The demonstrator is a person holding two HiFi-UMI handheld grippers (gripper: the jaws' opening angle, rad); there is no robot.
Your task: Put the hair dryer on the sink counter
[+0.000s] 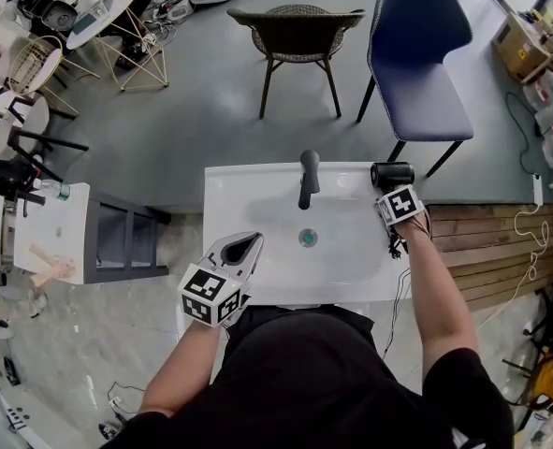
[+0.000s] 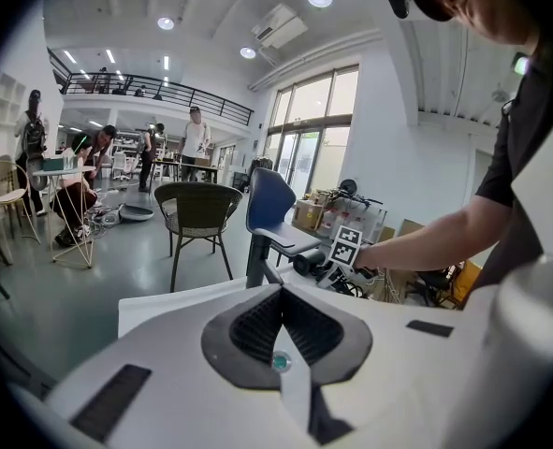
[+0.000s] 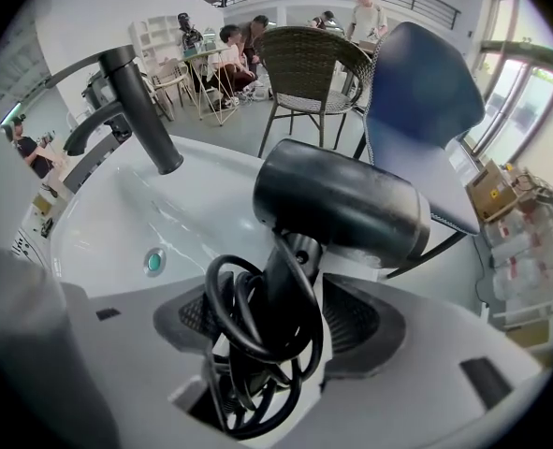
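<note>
The black hair dryer point(image 1: 391, 175) point(image 3: 341, 204) lies at the back right corner of the white sink counter point(image 1: 239, 185), barrel pointing left, its cord bundled round the handle. My right gripper point(image 1: 395, 196) point(image 3: 281, 321) points steeply down over it. The handle and cord bundle stand between the wide jaws, with a gap beside the right pad, so it is open. My left gripper point(image 1: 251, 241) point(image 2: 281, 297) hovers over the basin's front left, shut and empty. In the left gripper view the dryer point(image 2: 309, 263) shows far off beside the right gripper's marker cube.
A black faucet point(image 1: 308, 178) point(image 3: 140, 101) stands at the back of the basin, with the green drain point(image 1: 308, 238) below it. Behind the sink are a wicker chair point(image 1: 299, 36) and a blue chair point(image 1: 421, 54). A dark side shelf point(image 1: 117, 241) stands to the left.
</note>
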